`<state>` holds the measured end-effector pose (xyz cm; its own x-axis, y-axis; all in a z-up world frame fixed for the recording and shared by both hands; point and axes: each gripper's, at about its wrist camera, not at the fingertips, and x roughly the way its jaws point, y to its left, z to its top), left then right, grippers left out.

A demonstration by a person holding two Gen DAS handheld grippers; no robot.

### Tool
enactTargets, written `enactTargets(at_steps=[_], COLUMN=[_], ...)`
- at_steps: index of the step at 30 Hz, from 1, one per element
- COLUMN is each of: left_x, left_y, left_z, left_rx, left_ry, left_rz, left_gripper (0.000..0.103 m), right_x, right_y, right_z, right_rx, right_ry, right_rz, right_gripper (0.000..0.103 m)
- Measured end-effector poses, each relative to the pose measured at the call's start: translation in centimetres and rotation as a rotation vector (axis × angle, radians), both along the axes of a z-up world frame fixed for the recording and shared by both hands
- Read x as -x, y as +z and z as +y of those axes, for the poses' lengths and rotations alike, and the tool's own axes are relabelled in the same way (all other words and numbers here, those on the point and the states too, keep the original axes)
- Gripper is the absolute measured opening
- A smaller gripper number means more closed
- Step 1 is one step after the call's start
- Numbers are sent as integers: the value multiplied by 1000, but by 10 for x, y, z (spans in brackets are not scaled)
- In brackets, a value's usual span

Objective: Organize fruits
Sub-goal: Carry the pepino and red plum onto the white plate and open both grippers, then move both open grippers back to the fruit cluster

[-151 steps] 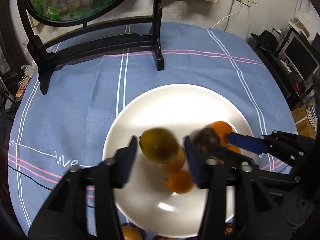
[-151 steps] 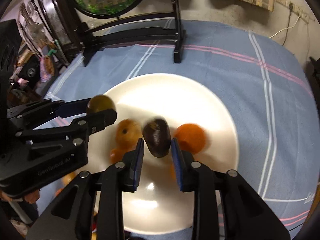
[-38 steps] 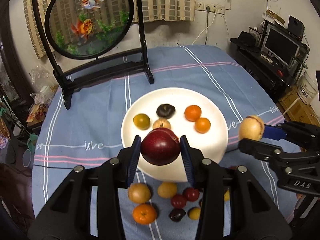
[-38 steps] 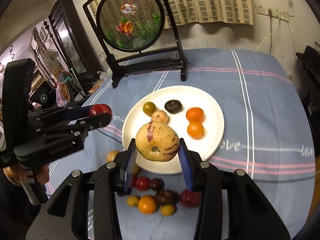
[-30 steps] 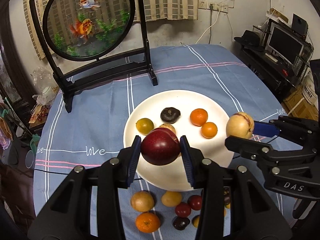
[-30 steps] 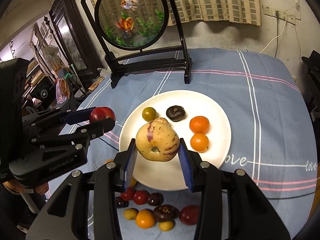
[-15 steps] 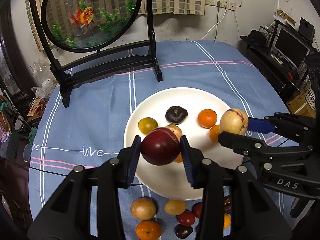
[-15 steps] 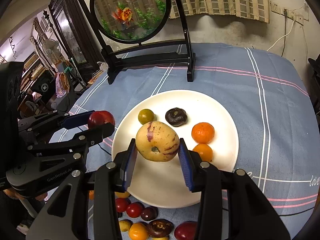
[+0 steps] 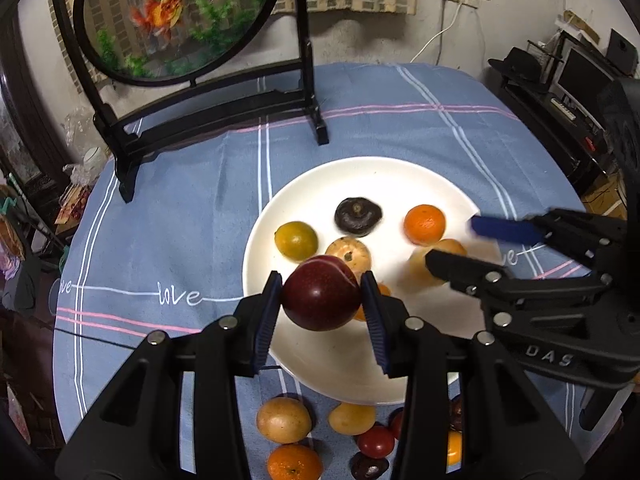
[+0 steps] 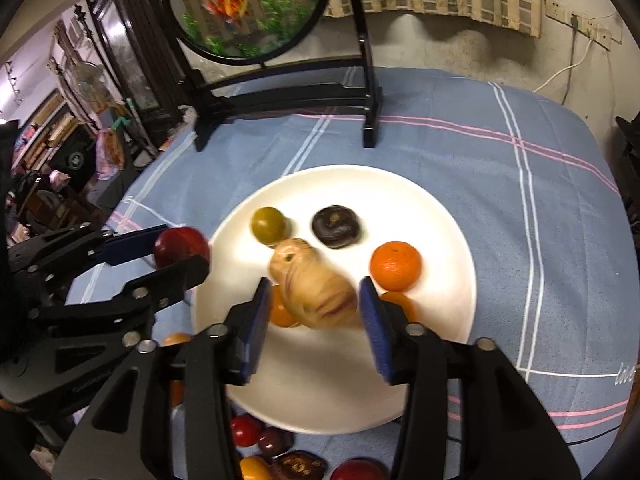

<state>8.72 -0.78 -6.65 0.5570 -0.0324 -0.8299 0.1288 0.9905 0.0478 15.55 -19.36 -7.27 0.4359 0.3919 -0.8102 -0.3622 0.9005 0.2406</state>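
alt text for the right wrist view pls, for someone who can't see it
The right tongs have just been opening, and a yellow purple-streaked fruit sits blurred between the pads, over a white plate of small fruits. At left, the left tongs grip a dark red fruit.

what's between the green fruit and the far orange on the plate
The dark fruit sits between the green fruit and the far orange, slightly farther back, with a small tan fruit just nearer. The left wrist view shows it best.

A lived-in home; goldfish screen (image 9: pixel 176 20), tablecloth (image 9: pixel 400 120), cluttered shelves (image 10: pixel 44 136).
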Motion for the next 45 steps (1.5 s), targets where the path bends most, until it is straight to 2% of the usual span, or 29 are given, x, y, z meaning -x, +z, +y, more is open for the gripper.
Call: enactTargets(at_steps=[2, 5, 8, 11, 12, 18, 21, 25, 29, 33, 40, 42, 43, 45], left_x=[0, 1, 4, 10, 13, 46, 73, 117, 153, 170, 183, 185, 186, 182], left_y=[-1, 3, 10, 19, 20, 20, 5, -26, -53, -65, -57, -57, -58, -58], left_z=[2, 2, 8, 19, 22, 54, 78, 112, 131, 131, 115, 112, 110, 103], left_rx=[3, 2, 13, 18, 12, 20, 24, 22, 40, 65, 84, 90, 96, 106], left_ry=[6, -1, 10, 29, 36, 97, 150, 216, 251, 251, 193, 188, 184, 170], left_rz=[-5, -25, -51, -83, -89, -93, -53, 47, 139, 180, 151, 160, 166, 171], left_gripper=[52, 54, 64, 69, 72, 80, 82, 82, 82, 82, 86, 86, 86, 86], right_x=[-2, 0, 8, 19, 24, 83, 119, 169, 195, 193, 170, 165, 162, 155], right_y=[1, 8, 18, 25, 27, 17, -4, -39, -59, -66, -69, -76, -79, -80], right_z=[-5, -13, -23, -36, -40, -66, -73, -68, -52, -34, -25, -24, -22, -18], right_rx=[-24, -37, -46, -48, -47, -26, -26, -5, 19, 21, 97, 125, 126, 124], right_ry=[-12, -22, -31, -41, -45, -76, -83, -66, -25, 11, 22, 44, 54, 70], right_rz=[-2, -19, -38, -47, -50, -33, 27, 115, 156, 160, 110, 108, 115, 97], right_gripper=[63, 63, 62, 63, 63, 64, 64, 64, 64, 64, 64, 61, 55, 51])
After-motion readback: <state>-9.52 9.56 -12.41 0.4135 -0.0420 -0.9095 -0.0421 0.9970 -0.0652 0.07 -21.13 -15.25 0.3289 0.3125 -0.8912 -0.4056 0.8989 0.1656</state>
